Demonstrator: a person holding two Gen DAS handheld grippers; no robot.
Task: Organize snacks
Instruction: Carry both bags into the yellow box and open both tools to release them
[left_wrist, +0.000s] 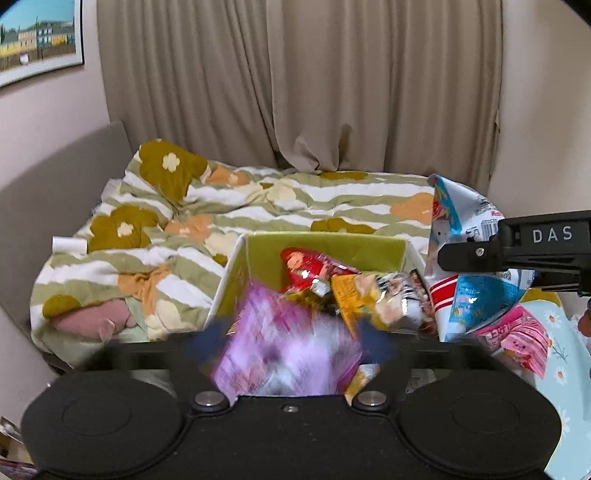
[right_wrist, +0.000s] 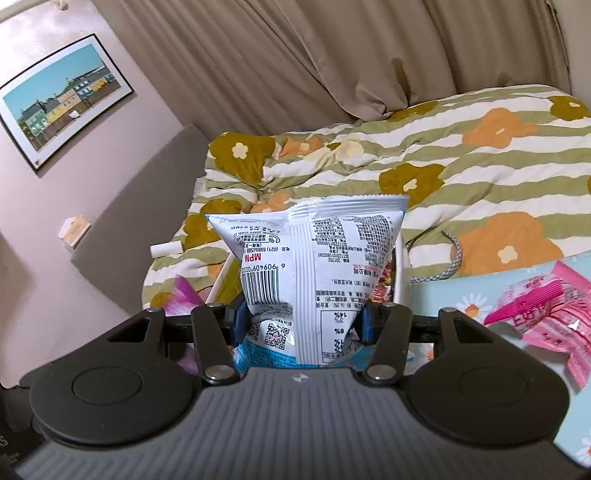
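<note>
A white box with a green inside sits on the bed and holds several snack packs, among them a red one and a yellow one. My left gripper hangs over the box's near edge, open. A blurred purple snack bag lies loose between its blue pads. My right gripper is shut on a white and blue snack bag, held upright just right of the box; the left wrist view shows the same bag. A pink snack pack lies on the daisy-print cloth.
A flowered, striped quilt covers the bed behind the box, with beige curtains beyond. A hair band, a small white tube and a pink cushion lie on the bed. A framed picture hangs on the left wall.
</note>
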